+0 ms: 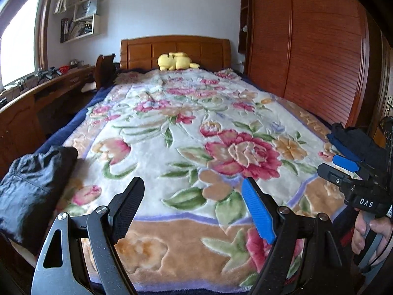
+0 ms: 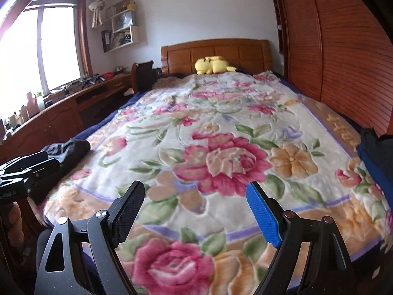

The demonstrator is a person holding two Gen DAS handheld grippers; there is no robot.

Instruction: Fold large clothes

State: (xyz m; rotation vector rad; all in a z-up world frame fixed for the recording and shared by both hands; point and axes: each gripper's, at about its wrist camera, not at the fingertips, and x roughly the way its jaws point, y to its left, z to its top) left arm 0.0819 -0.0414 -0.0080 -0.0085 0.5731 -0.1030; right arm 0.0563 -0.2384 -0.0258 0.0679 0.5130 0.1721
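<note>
- A bed point(image 1: 73, 132) is seen lengthways in both wrist views; it serves as the landmark for all positions below.
- A wardrobe point(image 1: 307, 56) with slatted wooden doors is seen along the bed's right side.
- A floral blanket point(image 1: 196, 127) is spread flat over nearly the whole top of the bed, with a dark blue sheet showing at its edges.
- A wooden desk point(image 1: 49, 83) is noted along the bed's left side, under a window point(image 2: 49, 46).
- A wooden headboard point(image 1: 175, 49) is seen at the bed's far end.
- A dark folded garment point(image 1: 32, 191) is lying on the bed's near left corner, on the blanket edge.
- A second dark garment with blue trim point(image 1: 353, 142) is lying at the bed's near right edge; its shape cannot be made out.
- The left gripper point(image 1: 194, 209) is held over the bed's foot end, jaws spread wide, nothing between them.
- The right gripper point(image 2: 195, 211) is likewise held over the foot end, to the right of the left one, jaws wide and empty; a hand point(image 1: 368, 231) is seen on its grip.
- A yellow plush toy point(image 1: 175, 61) is resting at the bed's head, against the headboard.
</note>
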